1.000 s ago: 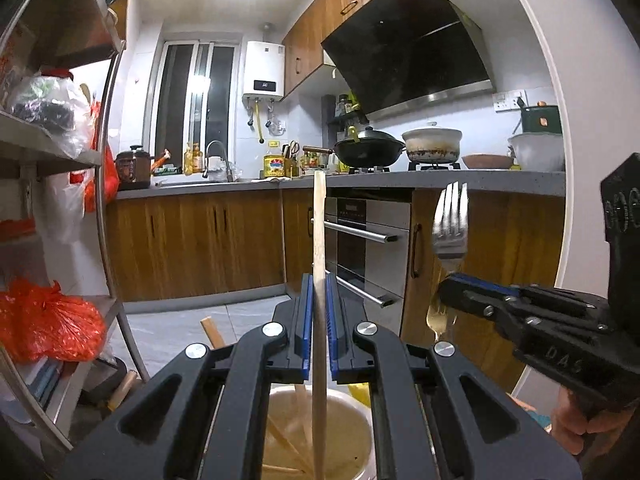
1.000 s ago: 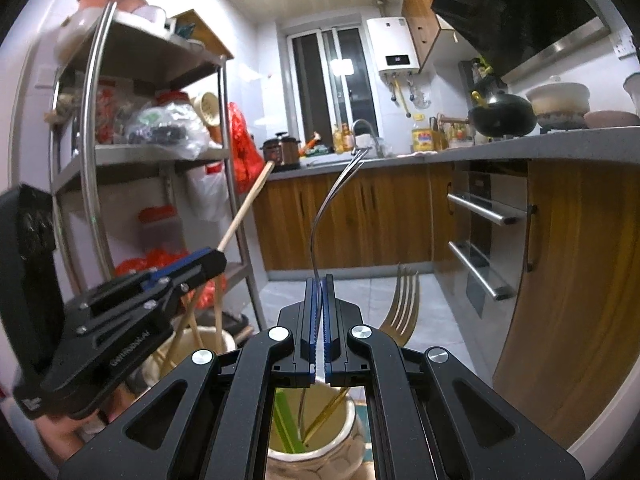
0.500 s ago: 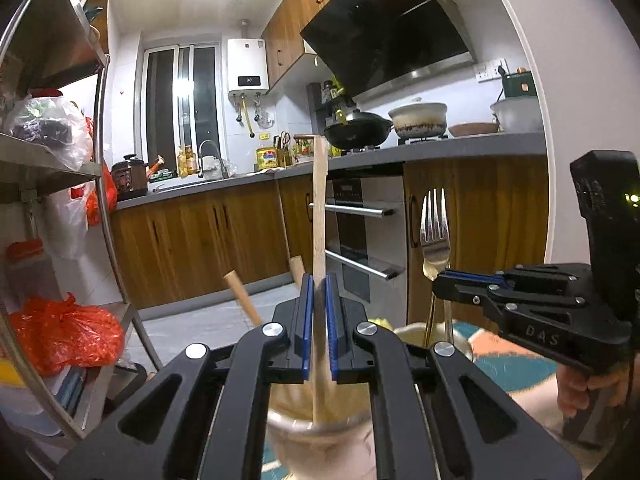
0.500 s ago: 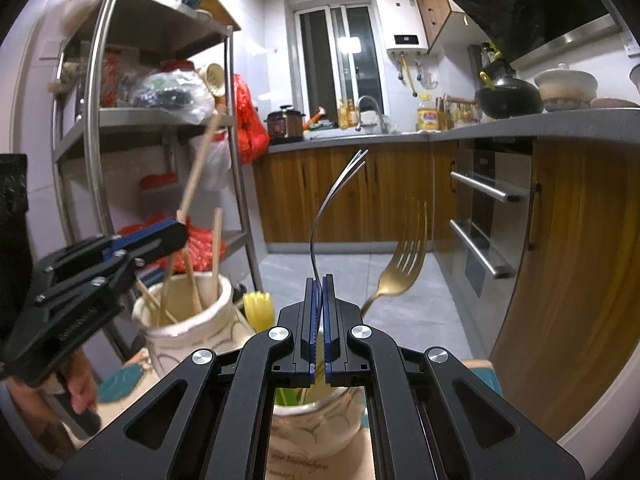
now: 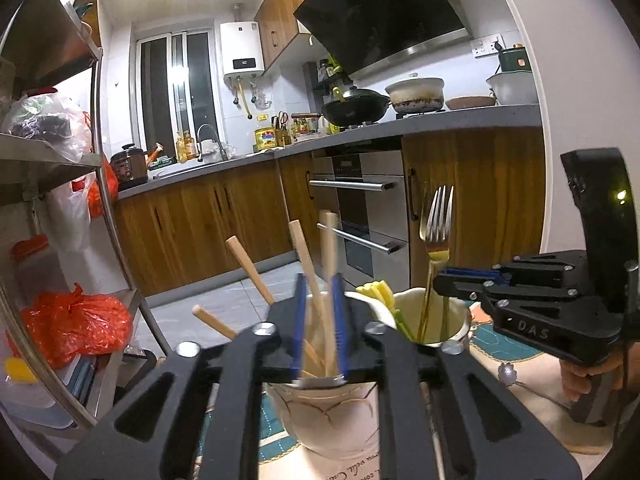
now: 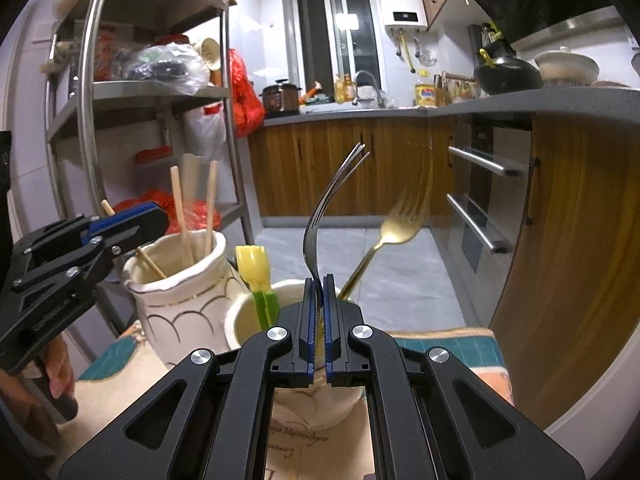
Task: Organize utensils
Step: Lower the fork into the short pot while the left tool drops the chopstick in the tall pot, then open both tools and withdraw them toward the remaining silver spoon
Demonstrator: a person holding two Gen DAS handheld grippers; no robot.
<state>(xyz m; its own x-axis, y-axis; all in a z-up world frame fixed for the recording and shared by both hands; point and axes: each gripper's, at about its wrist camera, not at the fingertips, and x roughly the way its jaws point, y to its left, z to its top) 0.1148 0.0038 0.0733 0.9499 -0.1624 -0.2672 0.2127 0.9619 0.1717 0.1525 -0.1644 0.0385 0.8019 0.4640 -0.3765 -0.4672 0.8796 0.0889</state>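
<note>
The left gripper (image 5: 318, 324) is opening its jaws, with a wooden chopstick (image 5: 330, 280) standing between them in the cream jar (image 5: 324, 412). The right gripper (image 6: 319, 320) pinches the silver fork (image 6: 320, 216) tight, just over the second jar (image 6: 244, 320). A gold fork (image 6: 396, 224) and a yellow utensil (image 6: 252, 264) stand in that jar too. Both jars sit side by side, touching, on a colourful cloth (image 6: 448, 344). Past them is the grey floor (image 6: 400, 264). A metal shelf rack (image 6: 92, 92) stands at the left. Brown cabinets (image 6: 340, 160) run under the grey counter (image 6: 480, 104), with a window (image 6: 336, 32) far behind.
</note>
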